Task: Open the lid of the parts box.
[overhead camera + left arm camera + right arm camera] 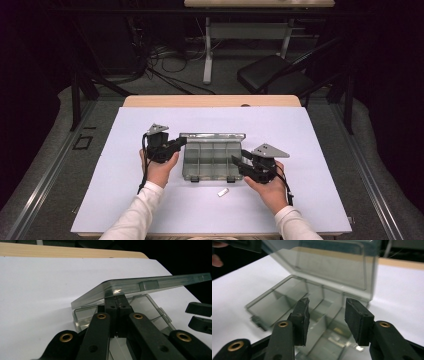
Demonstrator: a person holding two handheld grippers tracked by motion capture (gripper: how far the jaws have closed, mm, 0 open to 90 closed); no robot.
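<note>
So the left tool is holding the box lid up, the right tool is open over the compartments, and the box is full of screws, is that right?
Not quite. The left tool does pinch the lid, and the right tool hangs open over the box, but the compartments look empty in the right gripper view. One small white piece lies on the table outside the box.

I am working in what looks like a lab or recording room. My wooden surface [210, 101] is covered by a plain white sheet [150, 200]. Black metal frame posts [75, 95] stand around it on grey carpet [60, 150], loose black cables [165, 62] lie tangled behind, and a black office chair [272, 75] sits by another pale, grey-legged desk [257, 4].
</note>
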